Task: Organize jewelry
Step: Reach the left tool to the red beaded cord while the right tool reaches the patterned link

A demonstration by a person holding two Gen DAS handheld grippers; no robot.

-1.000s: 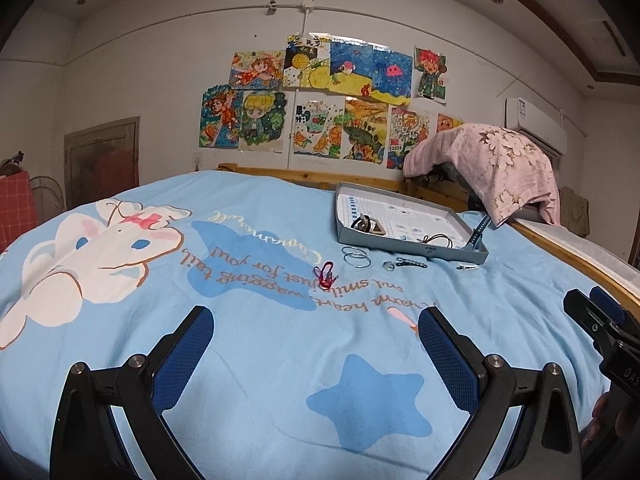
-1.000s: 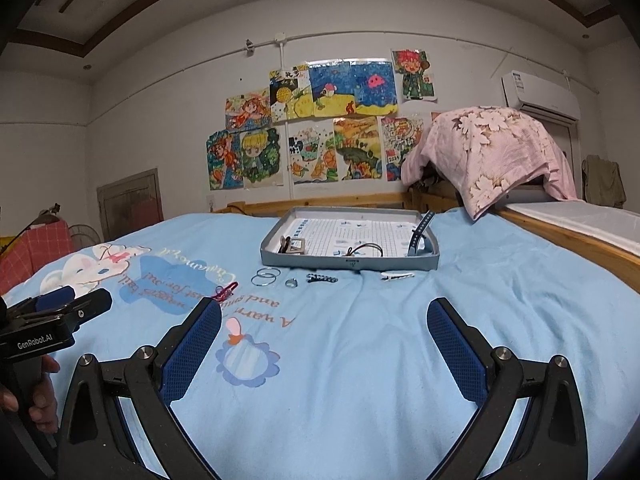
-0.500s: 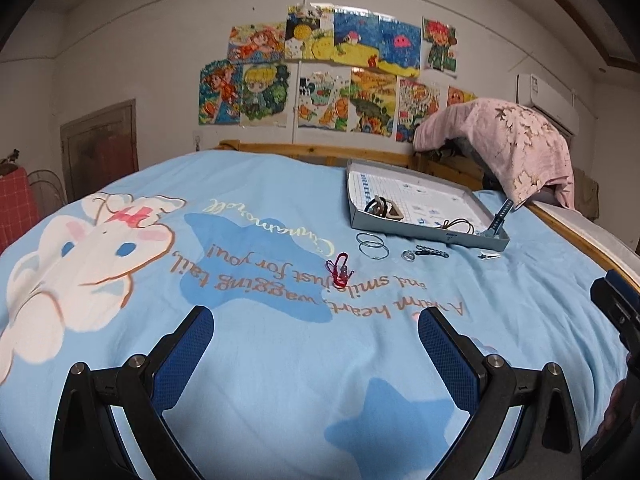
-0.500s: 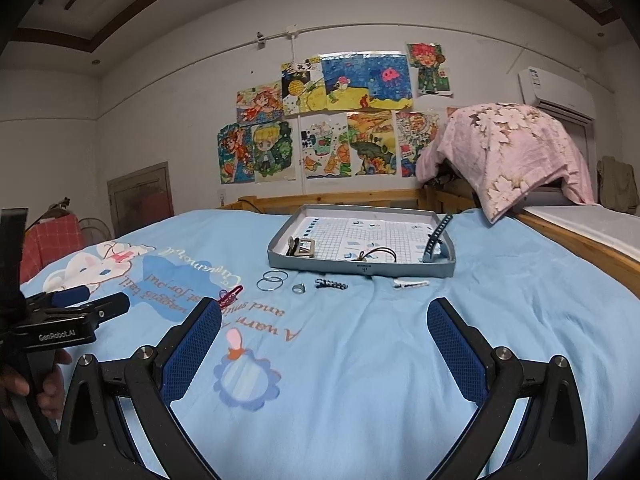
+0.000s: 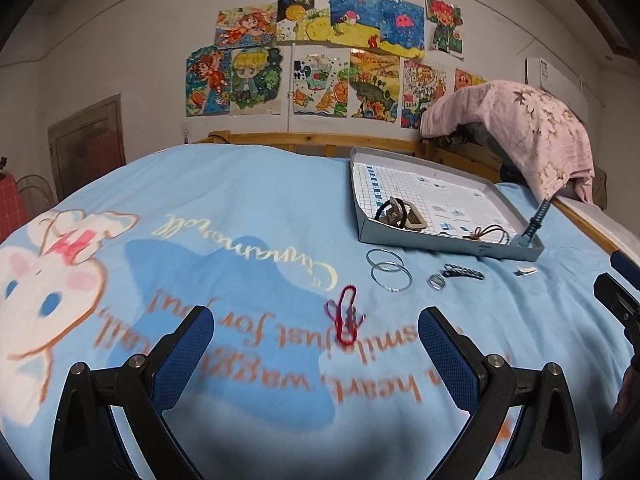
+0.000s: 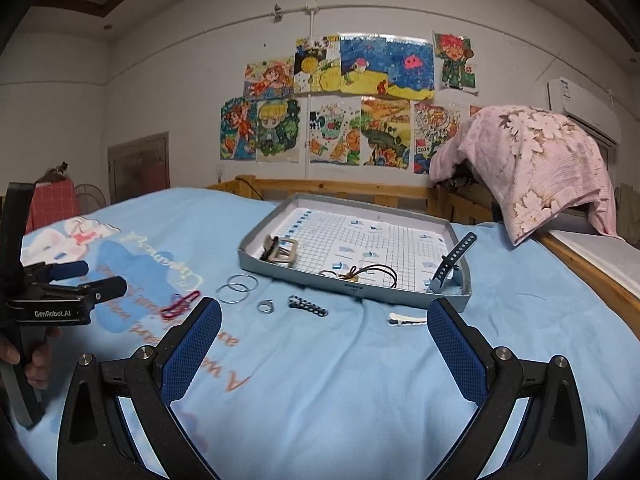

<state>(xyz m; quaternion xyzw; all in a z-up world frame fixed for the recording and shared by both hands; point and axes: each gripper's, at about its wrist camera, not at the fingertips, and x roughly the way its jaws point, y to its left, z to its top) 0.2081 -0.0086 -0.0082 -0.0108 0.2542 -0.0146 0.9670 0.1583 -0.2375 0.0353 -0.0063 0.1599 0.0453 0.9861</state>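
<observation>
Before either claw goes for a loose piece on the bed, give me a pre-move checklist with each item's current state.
1. Left claw open and holding nothing: ok.
2. Right claw open and holding nothing: ok.
3. Red cord bracelet lies ahead of the left claw, nothing over it: ok.
4. Grey tray has bare floor left beside the buckle and the cord: ok.
5. Loose pieces lie apart for single picks: not ok for the two silver bangles, which overlap; ok for the ring, the dark chain and the white clip.
6. Sharp view of the target: not ok, the left wrist view is motion-blurred.
</observation>
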